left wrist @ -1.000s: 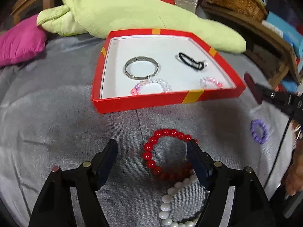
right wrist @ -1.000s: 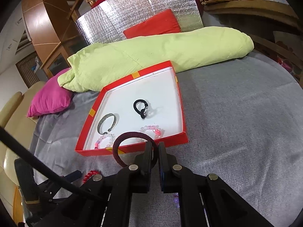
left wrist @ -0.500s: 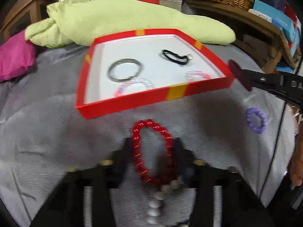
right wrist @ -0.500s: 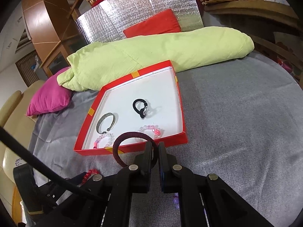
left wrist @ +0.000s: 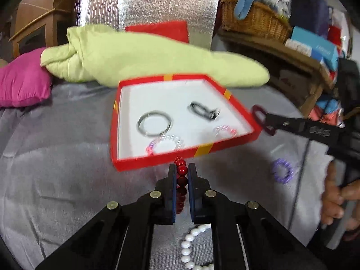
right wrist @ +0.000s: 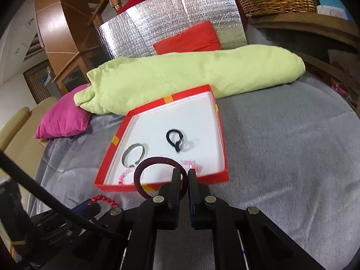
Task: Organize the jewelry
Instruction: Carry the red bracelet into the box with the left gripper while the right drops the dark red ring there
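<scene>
My left gripper [left wrist: 181,168] is shut on a red bead bracelet [left wrist: 181,171] and holds it above the grey cloth, just in front of the red tray [left wrist: 157,162]. In the tray lie a silver bangle [left wrist: 154,123], a black hair tie [left wrist: 203,110] and two pink-and-clear bead bracelets [left wrist: 165,142]. My right gripper [right wrist: 184,173] is shut on a maroon hair tie [right wrist: 144,168], held in front of the tray's near rim [right wrist: 162,183]; it also shows in the left wrist view [left wrist: 262,118]. The red bracelet shows low left in the right wrist view [right wrist: 102,199].
A white bead bracelet [left wrist: 191,243] lies on the grey cloth under my left gripper. A purple bracelet [left wrist: 282,172] lies to the right. A green pillow [left wrist: 146,58], a pink cushion [left wrist: 22,78] and a wicker basket [left wrist: 254,20] stand behind the tray.
My left gripper closed on the red bead bracelet and lifted it off the cloth toward the tray. My right gripper moved slightly closer to the tray, still holding the maroon hair tie.
</scene>
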The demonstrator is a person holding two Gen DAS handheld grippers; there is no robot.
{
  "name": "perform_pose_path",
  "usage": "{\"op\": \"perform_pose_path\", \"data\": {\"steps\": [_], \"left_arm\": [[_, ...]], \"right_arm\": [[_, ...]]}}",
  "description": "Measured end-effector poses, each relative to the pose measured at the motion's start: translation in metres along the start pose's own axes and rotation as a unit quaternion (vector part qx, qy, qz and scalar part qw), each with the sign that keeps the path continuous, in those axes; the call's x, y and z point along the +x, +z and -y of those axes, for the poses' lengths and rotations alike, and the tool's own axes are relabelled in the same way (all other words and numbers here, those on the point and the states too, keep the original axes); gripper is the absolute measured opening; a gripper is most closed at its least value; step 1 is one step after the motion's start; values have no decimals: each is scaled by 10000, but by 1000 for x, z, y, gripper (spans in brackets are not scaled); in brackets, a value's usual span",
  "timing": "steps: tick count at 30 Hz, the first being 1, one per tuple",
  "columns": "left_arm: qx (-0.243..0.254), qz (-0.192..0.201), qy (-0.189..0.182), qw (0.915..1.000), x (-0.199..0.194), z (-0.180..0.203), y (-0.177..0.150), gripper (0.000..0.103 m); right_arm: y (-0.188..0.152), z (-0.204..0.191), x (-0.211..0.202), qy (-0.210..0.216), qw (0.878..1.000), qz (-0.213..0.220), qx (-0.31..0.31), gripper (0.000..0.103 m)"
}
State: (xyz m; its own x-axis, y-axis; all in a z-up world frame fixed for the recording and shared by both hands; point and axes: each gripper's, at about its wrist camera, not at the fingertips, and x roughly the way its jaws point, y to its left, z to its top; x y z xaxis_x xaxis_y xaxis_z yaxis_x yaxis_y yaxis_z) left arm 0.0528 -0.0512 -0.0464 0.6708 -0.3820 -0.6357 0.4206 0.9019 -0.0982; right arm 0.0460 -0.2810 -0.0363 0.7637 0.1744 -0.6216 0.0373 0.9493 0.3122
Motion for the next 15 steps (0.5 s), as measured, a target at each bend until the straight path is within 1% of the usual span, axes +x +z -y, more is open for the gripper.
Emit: {"op": "perform_pose_path", "data": {"steps": [2, 3, 4, 7, 11, 15], "left_arm": [[41, 199, -77, 9998, -8, 3, 10, 10], [22, 293, -175, 9994, -11, 3, 18, 10], [10, 350, -252, 9991, -13, 3, 24, 10], [48, 484, -321, 9983, -11, 6, 49, 10], [-8, 411, -457, 9981, 19, 4, 79, 10], [-202, 90, -602, 9979, 67, 1, 95, 10]], "right_arm": [[9, 0, 4, -55, 10000, 45, 29, 7], [14, -1, 6, -96, 9999, 65, 18, 7], [19, -2, 10, -128, 9999, 81, -6, 7], [28, -3, 22, -189, 9998, 67, -43, 7], [45, -4, 52, -175, 9998, -50, -11, 7], [62, 8, 85, -174, 9994, -195, 215, 7]]}}
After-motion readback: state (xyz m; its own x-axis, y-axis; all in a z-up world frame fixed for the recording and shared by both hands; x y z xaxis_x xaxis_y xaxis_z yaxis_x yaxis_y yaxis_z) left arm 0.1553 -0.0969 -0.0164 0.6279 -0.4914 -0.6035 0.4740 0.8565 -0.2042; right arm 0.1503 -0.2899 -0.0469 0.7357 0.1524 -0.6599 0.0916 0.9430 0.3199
